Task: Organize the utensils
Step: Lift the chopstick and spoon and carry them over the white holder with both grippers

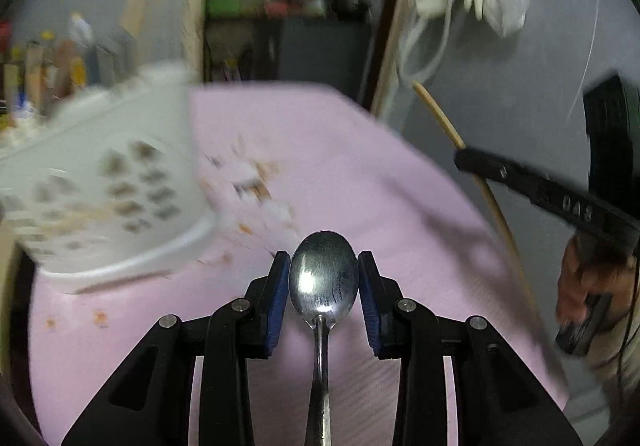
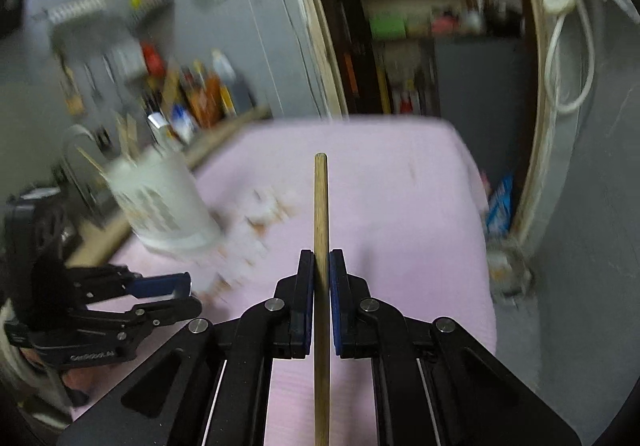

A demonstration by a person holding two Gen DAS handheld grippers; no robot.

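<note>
A metal spoon [image 1: 323,278] lies bowl-forward between the blue pads of my left gripper [image 1: 324,256], which is shut on the sides of the bowl, above the pink cloth [image 1: 380,174]. My right gripper [image 2: 321,254] is shut on a wooden chopstick [image 2: 321,198] that points straight ahead. In the left wrist view the right gripper [image 1: 520,182] shows at the right edge with the chopstick [image 1: 440,118] rising from it. A white perforated utensil holder [image 1: 112,190] stands at the left of the cloth; the right wrist view shows the holder [image 2: 160,202] with wooden sticks in it and the left gripper [image 2: 186,292] low on the left.
A printed patch [image 1: 256,182] marks the pink cloth [image 2: 400,206] beside the holder. Bottles and tools crowd a shelf [image 2: 192,98] behind the holder. An open doorway [image 2: 420,46] lies beyond the table's far edge, and white cables [image 2: 568,46] hang on the grey wall at right.
</note>
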